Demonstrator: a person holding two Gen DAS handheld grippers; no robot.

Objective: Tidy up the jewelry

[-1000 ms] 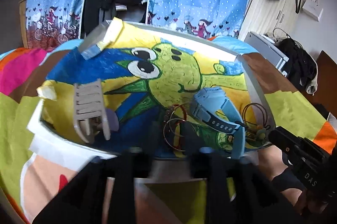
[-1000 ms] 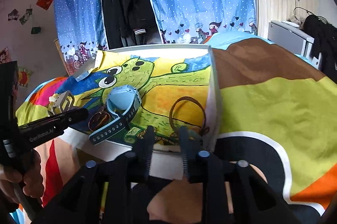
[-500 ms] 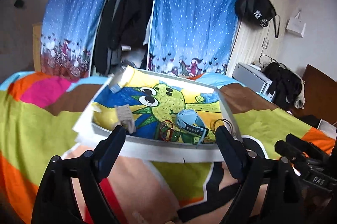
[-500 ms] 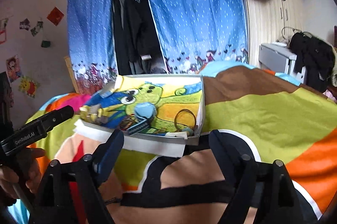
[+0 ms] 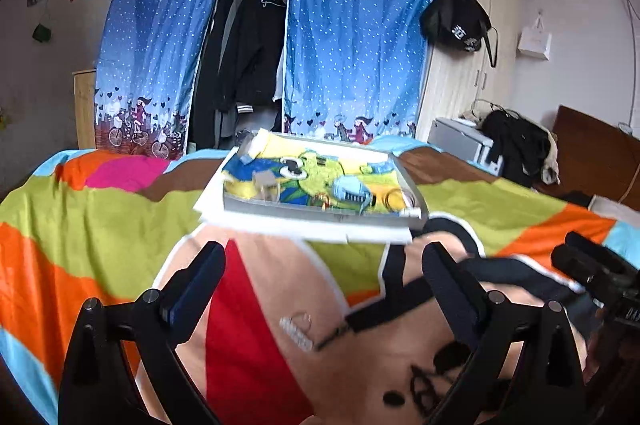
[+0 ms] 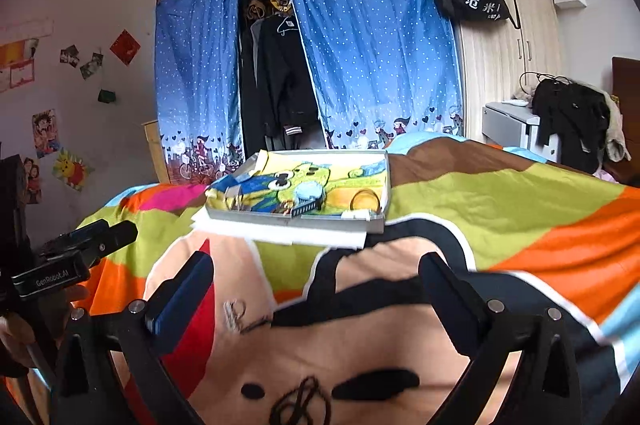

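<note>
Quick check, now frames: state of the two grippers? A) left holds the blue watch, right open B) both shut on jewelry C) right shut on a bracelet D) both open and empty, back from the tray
D: the left gripper and right gripper have fingers spread with only bedspread between them; the blue watch lies in the tray.

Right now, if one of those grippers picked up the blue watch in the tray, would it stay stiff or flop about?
The blue watch would probably flop: its strap trails loose from the curled body. It looks light, like soft rubber or plastic, so the pads should grip it without slipping. It rests on its band's curve in the tray, so a sideways push might tip it.
</note>
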